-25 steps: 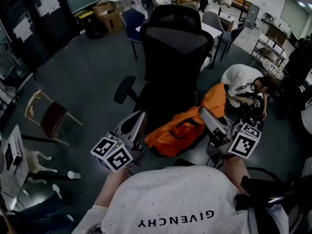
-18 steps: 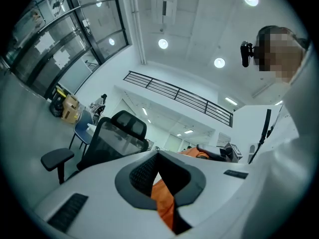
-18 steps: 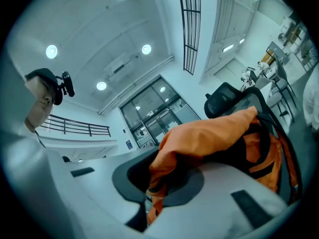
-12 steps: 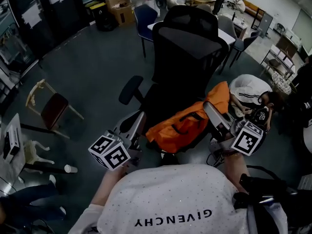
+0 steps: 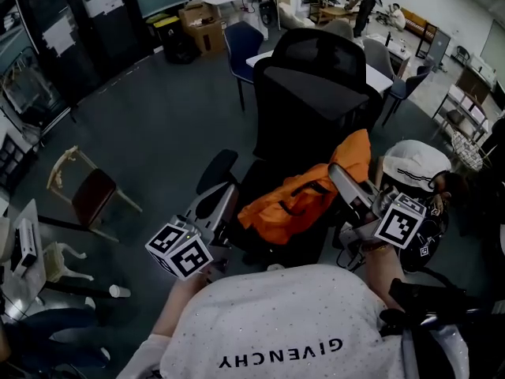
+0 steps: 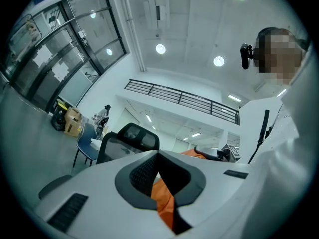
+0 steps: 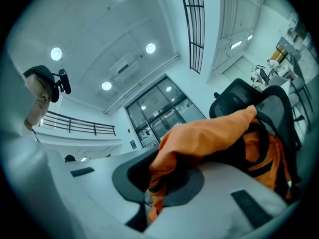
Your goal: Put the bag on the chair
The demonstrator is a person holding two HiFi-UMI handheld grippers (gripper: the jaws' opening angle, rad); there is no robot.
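An orange bag [image 5: 304, 200] with black straps is stretched over the front of the black office chair [image 5: 316, 93]; I cannot tell whether it rests on the seat. My left gripper [image 5: 227, 194] is shut on the bag's left end, and orange fabric [image 6: 163, 195] shows between its closed jaws [image 6: 159, 156]. My right gripper [image 5: 338, 174] is shut on the bag's raised right end. In the right gripper view the bag [image 7: 214, 133] bulges out of the closed jaws [image 7: 154, 171] in front of the chair's headrest [image 7: 239, 91].
A person in a white top and cap [image 5: 414, 164] crouches just right of the chair. A small wooden chair [image 5: 87, 192] and a paper cup [image 5: 118, 290] are on the floor at left. A blue chair [image 5: 241, 42], a white table [image 5: 379, 61] and cardboard boxes [image 5: 201, 22] stand behind.
The head view has shifted, so the chair sits further right in the picture. Both grippers have kept their hold on the bag, which is carried slightly nearer the chair's seat.
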